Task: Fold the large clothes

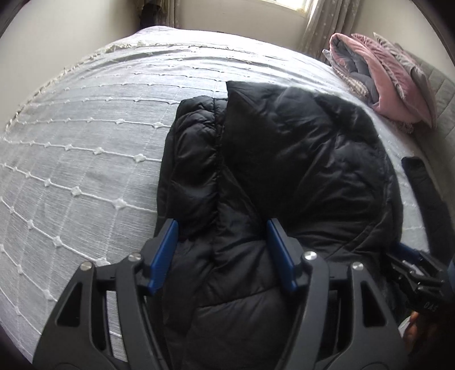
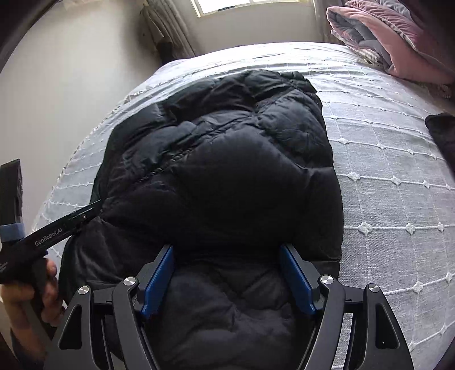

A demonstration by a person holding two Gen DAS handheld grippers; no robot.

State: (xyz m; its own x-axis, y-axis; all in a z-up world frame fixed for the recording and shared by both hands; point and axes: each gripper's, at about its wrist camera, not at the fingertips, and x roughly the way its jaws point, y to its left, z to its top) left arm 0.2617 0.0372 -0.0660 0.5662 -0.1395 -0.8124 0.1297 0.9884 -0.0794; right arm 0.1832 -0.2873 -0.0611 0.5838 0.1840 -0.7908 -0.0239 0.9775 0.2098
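Observation:
A black puffer jacket (image 1: 284,159) lies folded on a bed with a pale grey bedspread (image 1: 85,142). My left gripper (image 1: 221,227) is open, its blue pads (image 1: 167,250) standing on either side of the jacket's near part. The jacket also shows in the right wrist view (image 2: 227,170). My right gripper (image 2: 226,253) is open over the jacket's near end, with blue pads (image 2: 159,279) wide apart. The right gripper shows at the right edge of the left wrist view (image 1: 418,273). The left gripper's body shows at the left of the right wrist view (image 2: 51,239).
A folded pink and grey quilt (image 1: 384,74) lies at the bed's far right, also in the right wrist view (image 2: 384,37). A dark item (image 2: 443,133) lies at the right edge. A window and curtains (image 2: 176,25) stand behind the bed. The bedspread (image 2: 384,185) stretches to the right.

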